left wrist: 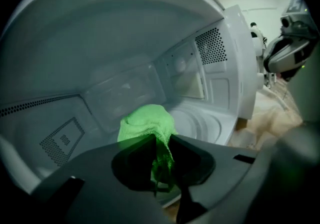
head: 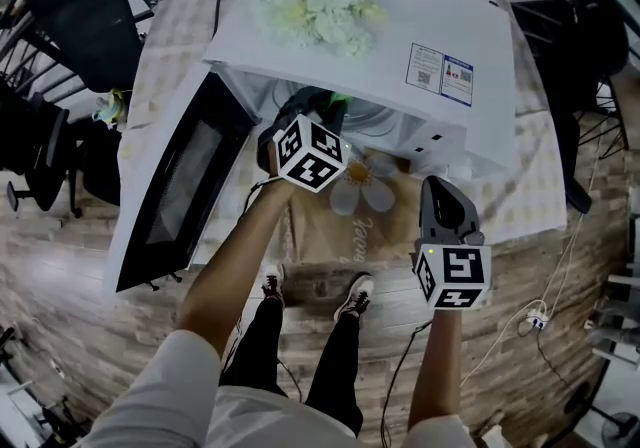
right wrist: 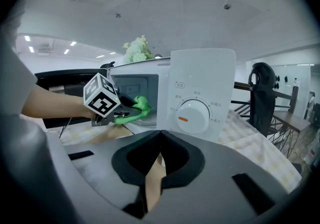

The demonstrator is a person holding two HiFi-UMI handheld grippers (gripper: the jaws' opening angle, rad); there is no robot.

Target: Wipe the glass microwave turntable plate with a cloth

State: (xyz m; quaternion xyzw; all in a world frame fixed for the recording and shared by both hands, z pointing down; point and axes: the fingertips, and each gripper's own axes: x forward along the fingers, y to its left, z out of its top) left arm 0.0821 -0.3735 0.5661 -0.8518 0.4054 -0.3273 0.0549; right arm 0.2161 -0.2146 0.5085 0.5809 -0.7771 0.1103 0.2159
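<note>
You are reaching into the open microwave [head: 350, 56], upper centre, where the glass turntable plate [left wrist: 202, 124] is lying. Your left gripper [left wrist: 161, 160] is clamping the green cloth [left wrist: 145, 122] for wiping. Your right gripper [right wrist: 159, 140], closed on nothing, is waiting clear, lower right.

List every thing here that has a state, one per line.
microwave door: wide open.
left hand-held gripper: shut on the green cloth, reaching inside the microwave.
green cloth: bunched, pinched between the jaws.
glass turntable plate: seated in the microwave.
right hand-held gripper: shut, empty, outside the microwave.
dial: orange mark pointing left.
</note>
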